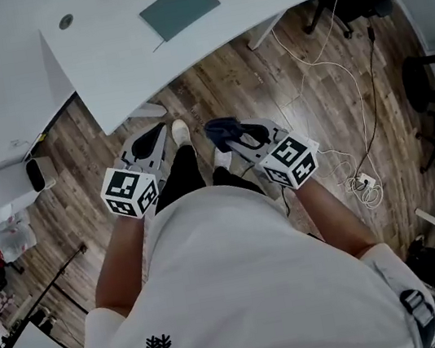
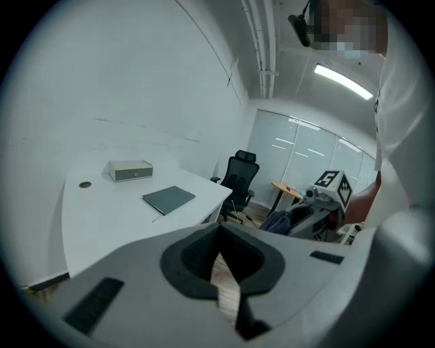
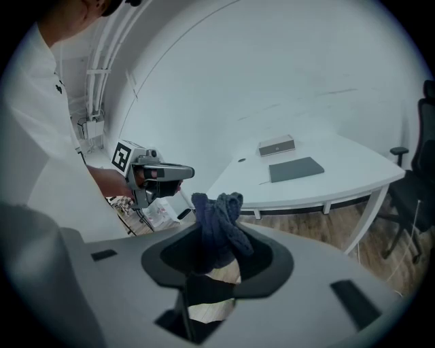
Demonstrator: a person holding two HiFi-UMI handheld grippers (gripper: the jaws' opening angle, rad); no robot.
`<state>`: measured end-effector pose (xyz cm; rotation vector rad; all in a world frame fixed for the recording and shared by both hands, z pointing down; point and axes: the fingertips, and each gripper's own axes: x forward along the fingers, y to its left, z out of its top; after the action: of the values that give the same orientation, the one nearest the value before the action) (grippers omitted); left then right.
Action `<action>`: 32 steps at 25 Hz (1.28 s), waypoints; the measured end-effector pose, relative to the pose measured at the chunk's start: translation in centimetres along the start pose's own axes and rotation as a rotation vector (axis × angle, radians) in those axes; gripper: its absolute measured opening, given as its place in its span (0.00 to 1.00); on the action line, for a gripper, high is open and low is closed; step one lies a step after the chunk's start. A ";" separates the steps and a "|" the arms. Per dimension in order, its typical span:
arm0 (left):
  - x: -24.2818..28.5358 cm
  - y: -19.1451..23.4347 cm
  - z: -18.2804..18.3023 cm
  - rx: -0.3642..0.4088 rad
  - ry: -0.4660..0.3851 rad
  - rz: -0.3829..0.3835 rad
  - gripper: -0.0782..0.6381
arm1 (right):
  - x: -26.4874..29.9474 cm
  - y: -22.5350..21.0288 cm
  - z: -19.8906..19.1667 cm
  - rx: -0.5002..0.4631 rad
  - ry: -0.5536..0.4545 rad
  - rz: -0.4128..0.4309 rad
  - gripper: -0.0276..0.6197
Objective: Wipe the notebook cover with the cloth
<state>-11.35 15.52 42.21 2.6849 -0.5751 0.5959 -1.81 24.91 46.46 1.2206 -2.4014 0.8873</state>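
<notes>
A grey-green notebook (image 1: pixel 179 8) lies flat on the white desk (image 1: pixel 117 70), well ahead of both grippers. It also shows in the left gripper view as the notebook (image 2: pixel 168 199) and in the right gripper view as the notebook (image 3: pixel 296 168). My right gripper (image 1: pixel 232 135) is held over the wood floor near my feet, shut on a bunched dark blue cloth (image 1: pixel 222 129). The cloth (image 3: pixel 219 228) sticks up out of the right gripper (image 3: pixel 216 238). My left gripper (image 1: pixel 146 144) is beside it, and the left gripper (image 2: pixel 219 231) has its jaws together with nothing in them.
A small grey box (image 2: pixel 130 170) and a round cable hole (image 1: pixel 66 22) are on the desk behind the notebook. A black office chair (image 2: pixel 238 180) stands past the desk's end. White cables (image 1: pixel 359 178) trail over the floor at the right.
</notes>
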 end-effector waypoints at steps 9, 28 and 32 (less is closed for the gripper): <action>5.0 5.9 2.9 -0.005 -0.031 -0.047 0.12 | 2.5 -5.0 4.7 0.013 0.022 -0.081 0.25; 17.3 14.4 3.5 0.072 0.051 -0.105 0.12 | 8.3 -15.8 12.5 0.041 0.102 -0.147 0.25; 19.3 15.6 2.5 0.093 0.077 -0.069 0.12 | 10.5 -18.2 13.6 0.016 0.129 -0.099 0.25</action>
<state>-1.54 -4.91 52.49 2.7414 -0.4429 0.7195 6.77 1.45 48.60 1.2363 -2.2176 0.9279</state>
